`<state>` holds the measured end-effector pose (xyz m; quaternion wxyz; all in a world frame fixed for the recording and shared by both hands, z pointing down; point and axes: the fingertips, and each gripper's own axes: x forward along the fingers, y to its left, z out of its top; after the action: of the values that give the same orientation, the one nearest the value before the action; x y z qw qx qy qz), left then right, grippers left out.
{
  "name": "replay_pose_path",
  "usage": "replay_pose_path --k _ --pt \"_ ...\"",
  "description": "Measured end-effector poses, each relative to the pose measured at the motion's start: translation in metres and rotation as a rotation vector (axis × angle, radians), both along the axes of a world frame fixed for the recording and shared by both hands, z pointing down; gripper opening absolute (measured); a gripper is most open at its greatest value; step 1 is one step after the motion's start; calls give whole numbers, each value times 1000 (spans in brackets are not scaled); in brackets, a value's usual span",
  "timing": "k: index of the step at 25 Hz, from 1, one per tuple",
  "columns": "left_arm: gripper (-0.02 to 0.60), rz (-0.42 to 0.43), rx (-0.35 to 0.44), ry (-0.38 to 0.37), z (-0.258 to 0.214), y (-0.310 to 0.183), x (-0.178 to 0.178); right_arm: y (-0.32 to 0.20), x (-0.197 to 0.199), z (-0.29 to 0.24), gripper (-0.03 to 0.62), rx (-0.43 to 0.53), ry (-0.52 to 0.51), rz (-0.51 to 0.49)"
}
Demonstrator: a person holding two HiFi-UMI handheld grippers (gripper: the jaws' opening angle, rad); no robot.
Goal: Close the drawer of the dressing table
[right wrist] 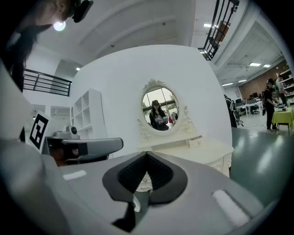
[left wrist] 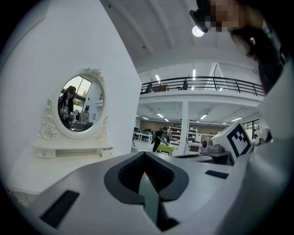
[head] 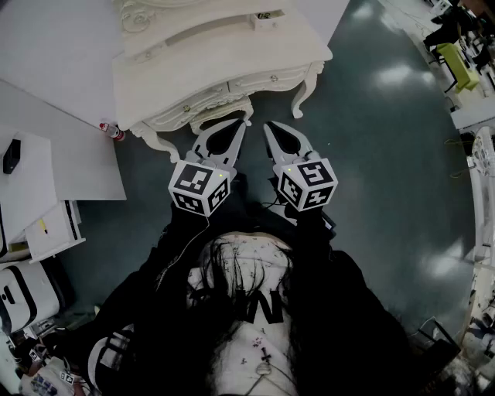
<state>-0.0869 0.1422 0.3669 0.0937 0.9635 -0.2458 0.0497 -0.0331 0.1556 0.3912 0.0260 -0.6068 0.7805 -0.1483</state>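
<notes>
Head cam steeply down, gripper cams fwd; all share dressing table (head: 232, 69).

Right hand-held gripper (right wrist: 146, 155) jaws together, dressing table (right wrist: 202, 152) ahead, oval mirror (right wrist: 160, 109)

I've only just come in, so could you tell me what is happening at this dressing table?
A person faces a cream dressing table, holding a gripper in each hand. The left gripper and the right gripper are both shut and empty, held side by side just in front of the table. The small drawer under the mirror seems to stick out slightly; neither gripper touches it.
</notes>
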Motion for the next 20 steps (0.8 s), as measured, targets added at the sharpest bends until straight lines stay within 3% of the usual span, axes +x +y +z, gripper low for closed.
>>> replay_pose_path --k 20 --pt "-5 61 -15 -43 9 13 20 11 20 11 9 -11 -78 61"
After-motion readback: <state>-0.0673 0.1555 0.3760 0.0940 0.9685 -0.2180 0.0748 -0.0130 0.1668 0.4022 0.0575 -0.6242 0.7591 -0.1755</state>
